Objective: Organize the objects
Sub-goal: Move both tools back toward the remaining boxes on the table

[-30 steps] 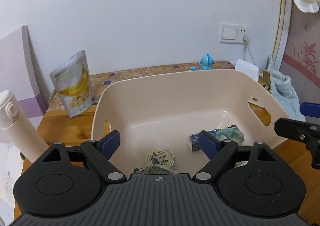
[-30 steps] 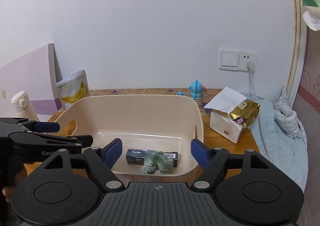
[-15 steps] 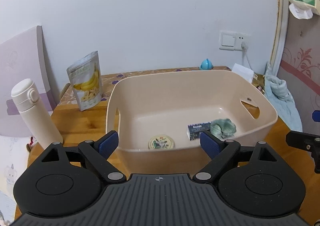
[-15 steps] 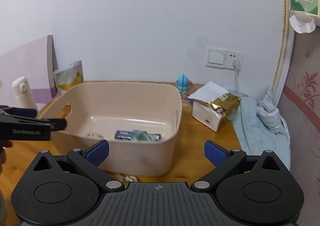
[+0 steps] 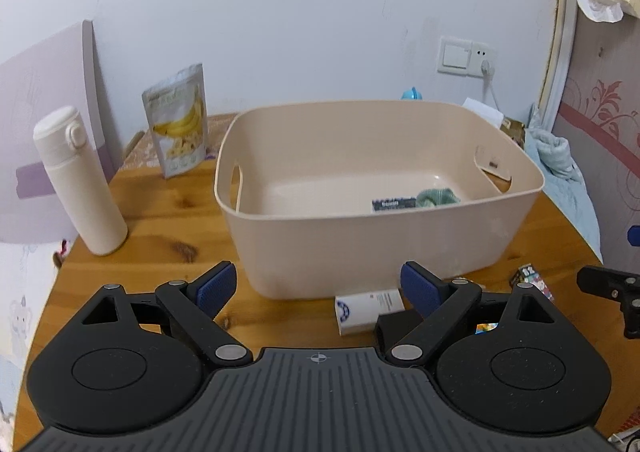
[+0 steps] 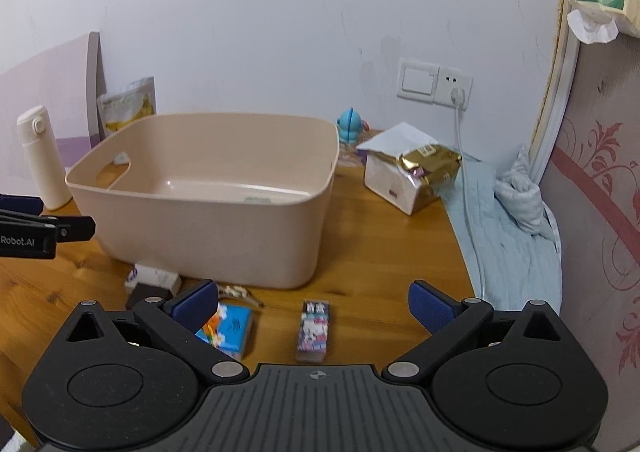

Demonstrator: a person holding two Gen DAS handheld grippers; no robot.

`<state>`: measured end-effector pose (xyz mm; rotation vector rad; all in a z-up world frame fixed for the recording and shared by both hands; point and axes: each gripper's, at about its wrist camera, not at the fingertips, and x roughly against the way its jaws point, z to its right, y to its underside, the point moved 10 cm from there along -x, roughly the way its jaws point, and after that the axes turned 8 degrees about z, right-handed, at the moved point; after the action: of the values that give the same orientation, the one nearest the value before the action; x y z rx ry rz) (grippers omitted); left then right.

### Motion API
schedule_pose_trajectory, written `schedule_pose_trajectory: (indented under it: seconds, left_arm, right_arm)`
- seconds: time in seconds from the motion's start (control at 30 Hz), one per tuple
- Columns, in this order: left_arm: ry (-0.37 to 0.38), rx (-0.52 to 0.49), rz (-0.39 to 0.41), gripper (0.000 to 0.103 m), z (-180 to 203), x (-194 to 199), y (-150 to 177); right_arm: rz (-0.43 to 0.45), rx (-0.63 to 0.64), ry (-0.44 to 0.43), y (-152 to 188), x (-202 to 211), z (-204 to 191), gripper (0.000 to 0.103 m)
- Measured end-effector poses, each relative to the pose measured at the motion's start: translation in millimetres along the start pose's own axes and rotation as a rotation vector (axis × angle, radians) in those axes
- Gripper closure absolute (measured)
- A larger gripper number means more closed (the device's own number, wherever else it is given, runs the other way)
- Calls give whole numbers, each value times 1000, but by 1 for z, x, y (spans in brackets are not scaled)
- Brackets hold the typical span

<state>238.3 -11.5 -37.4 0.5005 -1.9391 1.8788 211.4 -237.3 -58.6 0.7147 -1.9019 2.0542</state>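
Note:
A beige plastic bin (image 5: pixel 360 252) (image 6: pixel 224 228) stands on the wooden table. It holds a dark box (image 5: pixel 394 204) and a green cloth (image 5: pixel 436 197). My left gripper (image 5: pixel 318 286) is open and empty, in front of the bin. A white tube (image 5: pixel 368 310) (image 6: pixel 154 278) and a black block (image 5: pixel 400 328) lie on the table before the bin. My right gripper (image 6: pixel 314 302) is open and empty, above a pink carton (image 6: pixel 314 330) and a blue-orange packet (image 6: pixel 228 328).
A white flask (image 5: pixel 80 180) and a banana snack pouch (image 5: pixel 178 120) stand left of the bin. A white box with a gold bag (image 6: pixel 412 172), a blue toy (image 6: pixel 349 124) and a blue cloth (image 6: pixel 512 220) are at the right. A socket is on the wall.
Both grippers have pulled back from the bin and away from it. The small items on the table in front of the bin have come into view. Both stay open.

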Motion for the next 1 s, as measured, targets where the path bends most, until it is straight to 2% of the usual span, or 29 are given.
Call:
schedule_pose_trajectory:
  seconds: [0.33,1.0]
  left_arm:
    - [47,39,-110,12,8,-8,33]
    - [128,-6,-221,12,42,-22,73]
  right_arm:
    - [-87,8,3,38,-7,1,0]
    - [-199,5,24,80,-22,8,0]
